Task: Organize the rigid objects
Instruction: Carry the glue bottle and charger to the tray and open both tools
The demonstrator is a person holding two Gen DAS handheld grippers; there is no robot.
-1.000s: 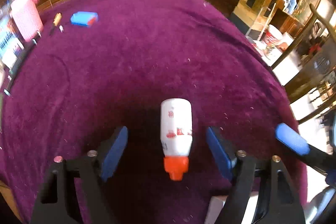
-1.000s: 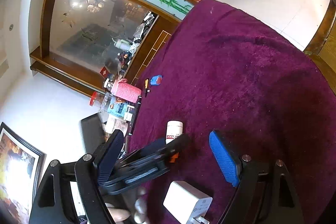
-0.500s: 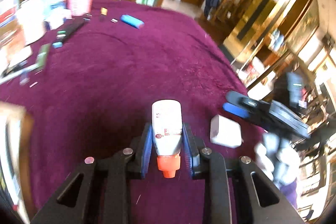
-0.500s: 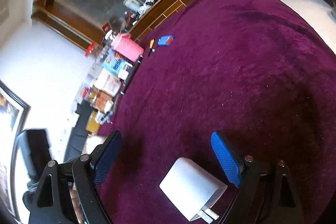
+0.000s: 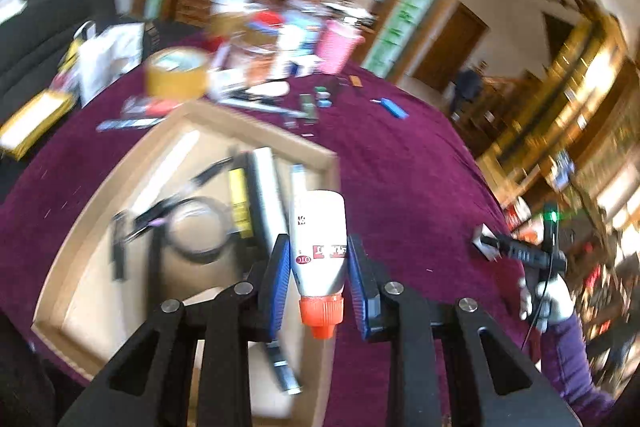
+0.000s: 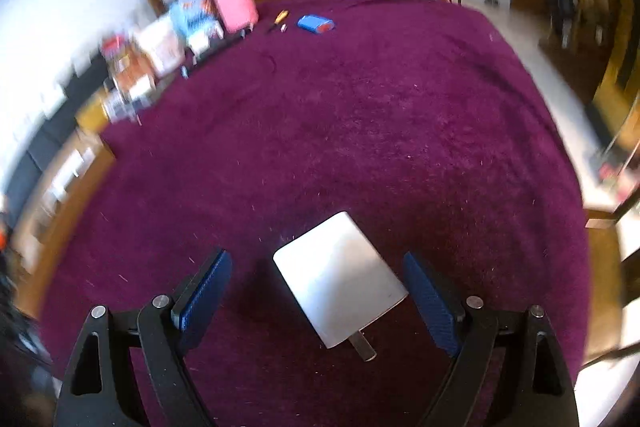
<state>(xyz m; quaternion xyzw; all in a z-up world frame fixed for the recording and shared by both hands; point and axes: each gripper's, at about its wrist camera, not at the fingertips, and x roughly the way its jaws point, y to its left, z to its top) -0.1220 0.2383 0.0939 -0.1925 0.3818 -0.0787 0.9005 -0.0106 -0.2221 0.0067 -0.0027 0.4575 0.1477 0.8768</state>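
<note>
My left gripper [image 5: 318,242] is shut on a white bottle [image 5: 320,215] with an orange cap [image 5: 322,311] that points back toward the camera. The bottle hangs in the air over the right-hand part of a wooden tray [image 5: 256,127], which holds a coiled black cable [image 5: 192,227], a yellow item [image 5: 238,199] and a grey bar [image 5: 266,195]. My right gripper [image 6: 316,261] stands open over the purple cloth [image 6: 380,131]. A white charger plug [image 6: 340,275] lies between its blue pads [image 6: 208,283] without touching them, its prongs toward the camera.
A pink cup [image 6: 234,1], a blue box [image 6: 315,23] and a small orange screwdriver [image 6: 279,17] lie at the far side of the cloth. A roll of yellow tape [image 5: 176,73] and cluttered packets sit behind the tray. The table drops off at the right.
The left gripper closed on the bottle, lifted it off the cloth and swung it left over the tray. The right gripper rolled upright and now straddles the charger.
</note>
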